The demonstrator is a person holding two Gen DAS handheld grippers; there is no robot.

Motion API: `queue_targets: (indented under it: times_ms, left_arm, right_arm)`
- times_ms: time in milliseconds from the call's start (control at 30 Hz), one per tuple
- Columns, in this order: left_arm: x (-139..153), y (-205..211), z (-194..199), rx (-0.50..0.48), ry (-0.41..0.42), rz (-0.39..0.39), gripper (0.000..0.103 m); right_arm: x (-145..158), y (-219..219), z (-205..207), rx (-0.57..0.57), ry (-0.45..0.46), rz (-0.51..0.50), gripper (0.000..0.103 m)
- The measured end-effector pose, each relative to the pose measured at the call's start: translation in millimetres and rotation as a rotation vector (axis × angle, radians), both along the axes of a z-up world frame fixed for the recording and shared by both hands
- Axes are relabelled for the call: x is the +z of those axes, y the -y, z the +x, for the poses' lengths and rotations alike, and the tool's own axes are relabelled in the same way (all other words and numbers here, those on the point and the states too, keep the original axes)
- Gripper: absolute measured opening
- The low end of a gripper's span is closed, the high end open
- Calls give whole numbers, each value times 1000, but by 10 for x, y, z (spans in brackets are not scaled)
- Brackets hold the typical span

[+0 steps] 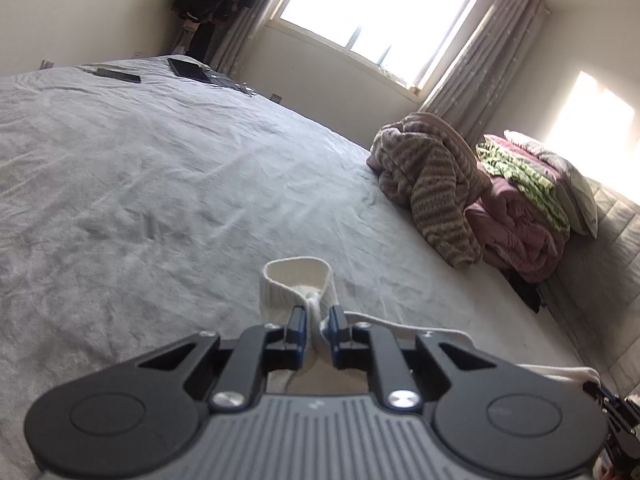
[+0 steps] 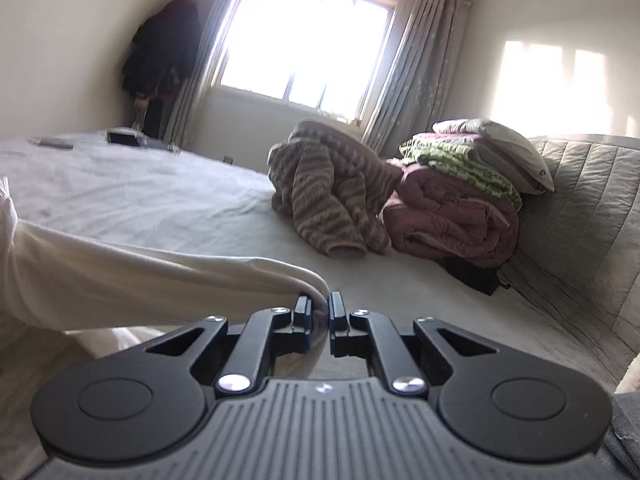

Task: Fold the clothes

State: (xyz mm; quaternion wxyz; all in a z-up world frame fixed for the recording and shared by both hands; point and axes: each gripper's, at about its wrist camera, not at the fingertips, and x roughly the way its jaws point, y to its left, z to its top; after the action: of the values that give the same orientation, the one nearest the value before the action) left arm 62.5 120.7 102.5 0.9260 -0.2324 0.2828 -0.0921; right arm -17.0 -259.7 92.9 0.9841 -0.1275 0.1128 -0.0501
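Observation:
A cream knitted sweater [image 1: 296,284] with a ribbed roll collar lies on the grey bed sheet [image 1: 160,184]. In the left wrist view my left gripper [image 1: 318,320] is shut on the knit just below the collar, with fabric bunched between the blue pads. The same sweater [image 2: 160,264] stretches away to the left in the right wrist view, lifted off the bed. My right gripper [image 2: 319,312] is shut on its edge, a fold pinched between the pads. The right gripper [image 1: 612,412] also shows at the lower right of the left wrist view, holding the cream edge.
A striped brown blanket [image 2: 332,200] is heaped by a folded pink quilt [image 2: 452,220], a green blanket [image 2: 460,164] and a pillow [image 2: 500,148] against the padded headboard [image 2: 580,216]. Two dark flat devices [image 1: 188,70] lie at the bed's far end below a bright window [image 1: 372,16].

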Motion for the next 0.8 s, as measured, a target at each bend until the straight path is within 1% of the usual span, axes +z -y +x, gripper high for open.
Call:
queue_targets:
  times_ms: [67, 100, 133, 200, 267, 333, 367, 433, 467, 500, 533, 567, 600, 633, 667, 700, 733, 800]
  left_arm:
    - [-46, -33, 43, 9, -43, -2, 12]
    - [-75, -58, 68, 17, -68, -2, 12]
    - [-104, -94, 90, 32, -92, -5, 12]
    - [-133, -202, 114, 80, -122, -6, 11]
    - [-148, -321, 107, 129, -131, -2, 11]
    - [-173, -364, 97, 141, -143, -2, 11]
    - [-189, -349, 100, 121, -155, -4, 12]
    - [-217, -218, 87, 32, -176, -18, 17]
    - [-219, -128, 57, -6, -171, -16, 22]
    - [-219, -33, 24, -44, -162, -2, 31]
    - [-220, 62, -10, -82, -152, 14, 37]
    - [-233, 161, -44, -121, -144, 31, 48]
    - [-249, 261, -80, -158, -136, 48, 53]
    - [-266, 360, -115, -196, -128, 64, 54]
    - [-302, 448, -135, -225, -130, 88, 59]
    - [-346, 532, -150, -251, -135, 114, 63]
    - [-389, 616, -165, -276, -140, 140, 65]
    - [-476, 784, -195, -328, -151, 192, 67]
  right_arm:
    - [32, -49, -67, 94, 17, 32, 7]
    - [43, -76, -86, 145, 8, 51, 7]
    - [47, -103, -88, 200, -20, 71, 7]
    - [11, -163, -66, 300, -105, 90, 7]
    - [-57, -252, -28, 344, -184, 62, 8]
    - [-138, -338, 9, 355, -249, 21, 8]
    - [-172, -364, 28, 349, -269, 10, 8]
    - [-217, -392, 52, 339, -296, 1, 9]
    - [-229, -401, 50, 336, -303, 2, 9]
    - [-246, -397, 39, 327, -307, 1, 10]
    - [-264, -390, 33, 318, -313, 1, 18]
    - [-283, -373, 35, 308, -322, 3, 19]
    - [-304, -355, 41, 301, -333, 6, 19]
    - [-326, -339, 49, 295, -344, 10, 19]
    - [-342, -329, 60, 286, -355, 8, 19]
    - [-356, -321, 73, 277, -366, 4, 21]
    - [-370, -312, 85, 270, -378, 4, 35]
    - [-404, -292, 99, 259, -402, 4, 54]
